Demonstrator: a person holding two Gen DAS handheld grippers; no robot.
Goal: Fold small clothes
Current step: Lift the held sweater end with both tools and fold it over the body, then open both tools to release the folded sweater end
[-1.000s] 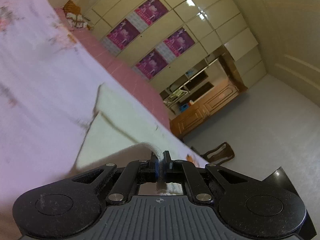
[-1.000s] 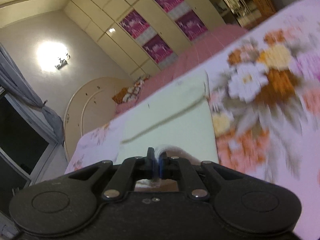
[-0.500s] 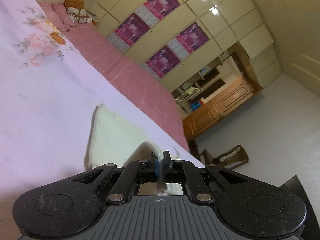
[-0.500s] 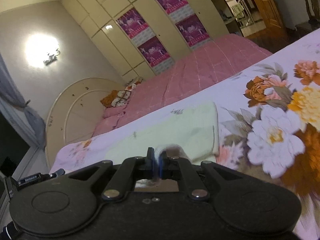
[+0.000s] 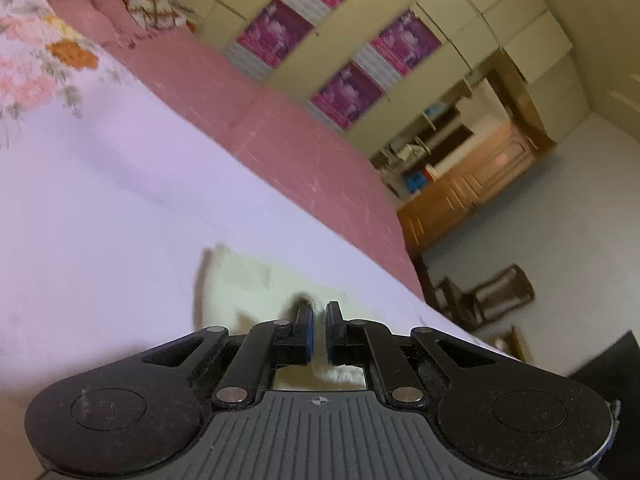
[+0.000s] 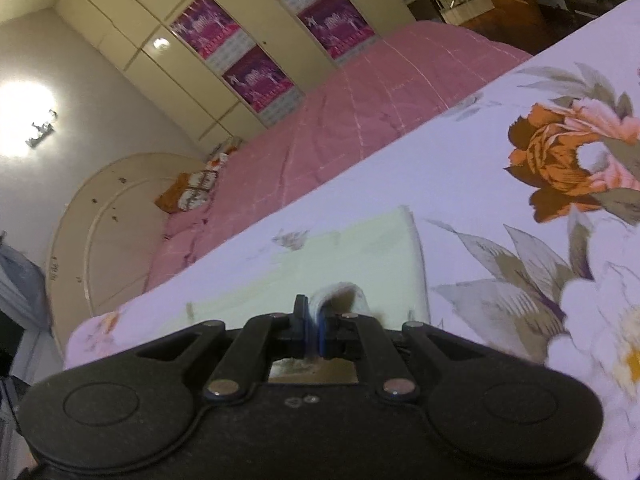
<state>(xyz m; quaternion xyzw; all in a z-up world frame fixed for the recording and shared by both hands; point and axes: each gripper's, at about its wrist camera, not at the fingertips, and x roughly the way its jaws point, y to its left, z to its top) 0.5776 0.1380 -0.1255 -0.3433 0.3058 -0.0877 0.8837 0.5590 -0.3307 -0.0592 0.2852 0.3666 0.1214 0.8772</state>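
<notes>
Both grippers pinch the pale cloth (image 6: 344, 264) lying on the floral sheet (image 6: 480, 184): left gripper (image 5: 319, 322) nearly closed, right gripper (image 6: 313, 326) starting to open. Only the left view shows a chair (image 5: 484, 292); only the right shows a wall lamp (image 6: 38, 136).

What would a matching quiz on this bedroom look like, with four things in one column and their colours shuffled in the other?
Things:
1. cloth
2. quilt
3. posters
4. cabinet

Colours:
a. purple
b. brown wood
c. pale yellow-green
d. pink

Pairs: 1-c, 2-d, 3-a, 4-b
</notes>
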